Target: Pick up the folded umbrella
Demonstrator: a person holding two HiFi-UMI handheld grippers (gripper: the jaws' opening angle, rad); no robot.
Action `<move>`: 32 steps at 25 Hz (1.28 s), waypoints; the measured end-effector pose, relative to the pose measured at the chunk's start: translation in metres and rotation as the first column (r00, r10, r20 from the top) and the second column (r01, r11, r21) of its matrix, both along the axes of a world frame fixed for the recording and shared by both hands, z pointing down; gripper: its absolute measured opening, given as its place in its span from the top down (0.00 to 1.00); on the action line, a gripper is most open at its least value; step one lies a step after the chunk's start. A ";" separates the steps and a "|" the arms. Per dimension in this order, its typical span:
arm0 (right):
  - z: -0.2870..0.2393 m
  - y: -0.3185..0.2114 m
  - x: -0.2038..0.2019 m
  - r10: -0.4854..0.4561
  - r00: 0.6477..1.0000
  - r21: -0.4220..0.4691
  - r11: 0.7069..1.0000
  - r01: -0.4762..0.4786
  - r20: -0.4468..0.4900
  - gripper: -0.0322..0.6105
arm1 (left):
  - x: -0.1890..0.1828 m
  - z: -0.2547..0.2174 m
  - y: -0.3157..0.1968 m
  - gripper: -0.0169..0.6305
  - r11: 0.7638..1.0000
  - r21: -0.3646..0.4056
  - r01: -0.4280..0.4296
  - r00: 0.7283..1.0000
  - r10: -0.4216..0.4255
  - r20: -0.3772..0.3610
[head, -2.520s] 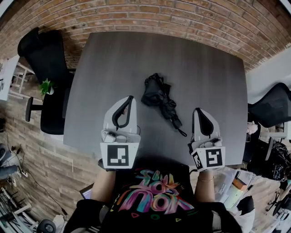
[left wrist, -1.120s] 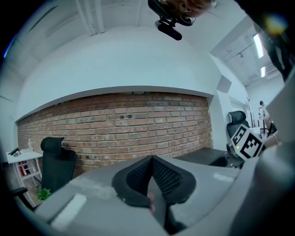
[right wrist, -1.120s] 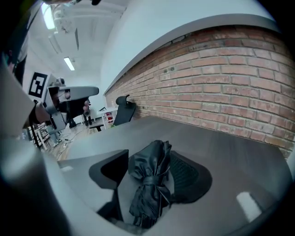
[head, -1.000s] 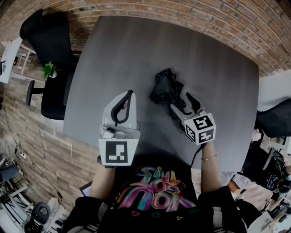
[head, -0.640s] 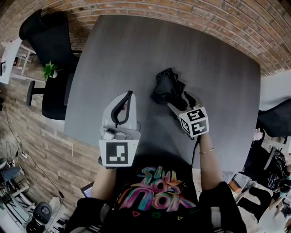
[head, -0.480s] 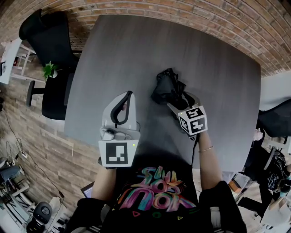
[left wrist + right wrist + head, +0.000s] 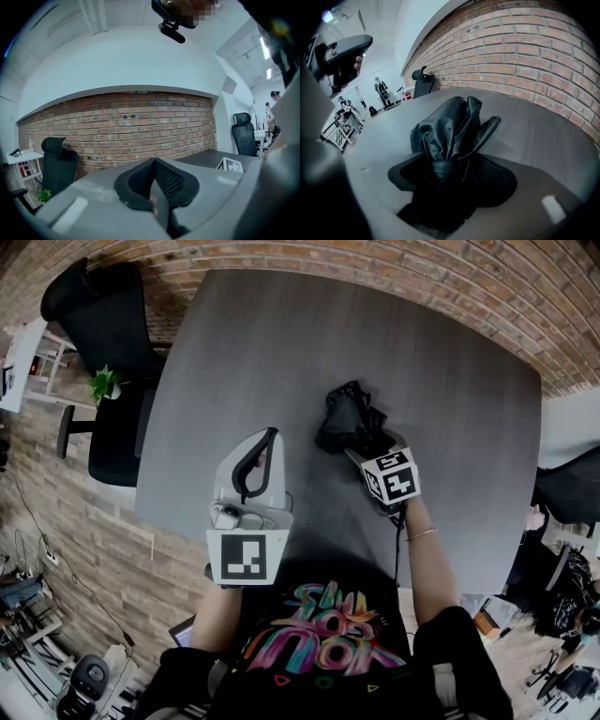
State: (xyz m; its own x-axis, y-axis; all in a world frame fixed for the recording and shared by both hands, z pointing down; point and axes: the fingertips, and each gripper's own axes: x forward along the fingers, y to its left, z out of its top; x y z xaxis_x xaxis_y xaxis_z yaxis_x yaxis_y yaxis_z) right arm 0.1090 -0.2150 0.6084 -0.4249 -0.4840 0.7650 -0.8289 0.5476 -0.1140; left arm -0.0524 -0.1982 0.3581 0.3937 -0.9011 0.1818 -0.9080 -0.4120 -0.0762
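Observation:
The folded black umbrella lies crumpled on the grey table, right of centre. My right gripper is tilted down over its near end. In the right gripper view the umbrella's gathered fabric lies between the two dark pads of my right gripper. The jaws are closing but still stand wide, not clamped. My left gripper hovers level over the table's near left part, well apart from the umbrella. Its jaws meet at the tip with nothing in them.
A brick wall runs behind the table. A black office chair and a small green plant stand at the left, another dark chair at the right. Bare tabletop surrounds the umbrella.
My right gripper has come from the table's near edge to the umbrella and sunk over its near end, jaws either side of it. The left gripper has kept still.

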 end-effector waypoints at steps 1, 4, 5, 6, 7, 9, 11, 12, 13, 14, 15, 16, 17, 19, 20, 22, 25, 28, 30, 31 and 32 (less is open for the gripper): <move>0.002 -0.001 -0.001 -0.006 1.000 -0.011 1.000 0.006 -0.006 0.46 | 0.000 0.000 0.000 0.97 1.000 -0.002 0.000 1.000 0.000 0.000; 0.007 -0.001 -0.004 -0.023 0.999 -0.036 0.999 0.022 -0.030 0.46 | 0.000 0.000 0.000 0.97 1.000 -0.009 0.009 1.000 -0.010 -0.010; 0.009 -0.001 -0.004 -0.025 0.999 -0.044 0.999 0.023 -0.036 0.45 | 0.000 0.000 0.000 0.97 1.000 -0.005 0.008 1.000 -0.008 -0.009; 0.011 -0.001 -0.005 -0.025 0.999 -0.054 0.998 0.023 -0.037 0.45 | 0.000 0.000 0.000 0.97 1.000 0.000 0.005 1.000 -0.005 -0.006; 0.013 0.000 -0.005 -0.023 0.999 -0.066 0.998 0.021 -0.034 0.45 | 0.000 0.000 -0.001 0.97 1.000 0.002 0.004 1.000 -0.004 -0.005; 0.016 0.000 -0.006 -0.017 1.000 -0.083 0.996 0.015 -0.024 0.46 | -0.001 0.000 -0.001 0.97 1.000 0.002 0.008 1.000 -0.008 -0.008; 0.017 0.000 -0.006 -0.013 1.000 -0.084 0.996 0.010 -0.028 0.46 | -0.001 0.000 -0.001 0.97 1.000 0.001 0.014 1.000 -0.014 -0.017; 0.017 0.001 -0.006 -0.011 0.999 -0.083 0.997 0.008 -0.032 0.46 | -0.001 -0.001 -0.001 0.97 1.000 0.003 0.015 1.000 -0.014 -0.019; 0.017 0.001 -0.006 -0.009 0.999 -0.081 0.997 0.006 -0.036 0.47 | -0.001 -0.001 -0.001 0.97 1.000 0.006 0.015 1.000 -0.015 -0.021; 0.017 0.001 -0.006 -0.005 0.999 -0.080 0.997 0.003 -0.037 0.48 | -0.001 -0.001 0.000 0.97 1.000 0.007 0.015 1.000 -0.015 -0.022; 0.017 0.001 -0.006 -0.001 0.999 -0.079 0.997 -0.002 -0.036 0.50 | -0.001 -0.001 0.000 0.97 1.000 0.006 0.015 1.000 -0.015 -0.024; 0.017 0.001 -0.006 0.004 0.999 -0.078 0.997 -0.007 -0.033 0.51 | 0.000 -0.001 0.001 0.97 1.000 0.006 0.014 1.000 -0.013 -0.023; 0.017 0.001 -0.006 0.009 1.000 -0.078 0.997 -0.011 -0.029 0.52 | 0.000 -0.001 0.002 0.97 1.000 0.006 0.011 1.000 -0.011 -0.020; 0.017 0.001 -0.006 0.017 1.000 -0.077 0.997 -0.018 -0.024 0.54 | 0.000 -0.002 0.003 0.97 1.000 0.010 0.007 1.000 -0.007 -0.017; 0.016 0.000 -0.006 0.020 1.000 -0.078 0.997 -0.021 -0.021 0.55 | 0.000 -0.003 0.003 0.97 1.000 0.013 0.006 1.000 -0.006 -0.016; 0.016 0.001 -0.006 0.028 0.999 -0.079 0.996 -0.030 -0.020 0.56 | -0.001 -0.006 0.003 0.97 1.000 0.018 0.007 1.000 -0.007 -0.019; 0.017 0.001 -0.006 0.038 0.998 -0.067 0.997 -0.041 -0.047 0.55 | -0.003 -0.007 0.005 0.97 1.000 0.015 0.017 0.999 -0.016 -0.028; 0.017 0.000 -0.005 0.043 0.998 -0.065 0.997 -0.046 -0.052 0.55 | -0.003 -0.008 0.007 0.97 1.000 0.019 0.008 1.000 -0.008 -0.012; 0.017 0.000 -0.005 0.043 0.998 -0.070 0.997 -0.046 -0.044 0.55 | -0.003 -0.010 0.008 0.97 1.000 0.025 0.008 1.000 -0.008 -0.015; 0.017 0.000 -0.006 0.043 0.998 -0.071 0.996 -0.046 -0.040 0.55 | -0.003 -0.011 0.009 0.97 1.000 0.029 0.008 1.000 -0.008 -0.014; 0.017 0.000 -0.005 0.043 0.998 -0.072 0.996 -0.046 -0.036 0.56 | -0.003 -0.012 0.009 0.97 0.999 0.033 0.008 1.000 -0.008 -0.012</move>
State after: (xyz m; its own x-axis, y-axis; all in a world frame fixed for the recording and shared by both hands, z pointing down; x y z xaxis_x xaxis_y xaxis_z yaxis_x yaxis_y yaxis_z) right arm 0.1036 -0.2148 0.6252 -0.3770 -0.4444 0.8126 -0.8565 0.5013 -0.1232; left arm -0.0554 -0.1889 0.3464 0.3883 -0.9097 0.1470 -0.9121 -0.4021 -0.0794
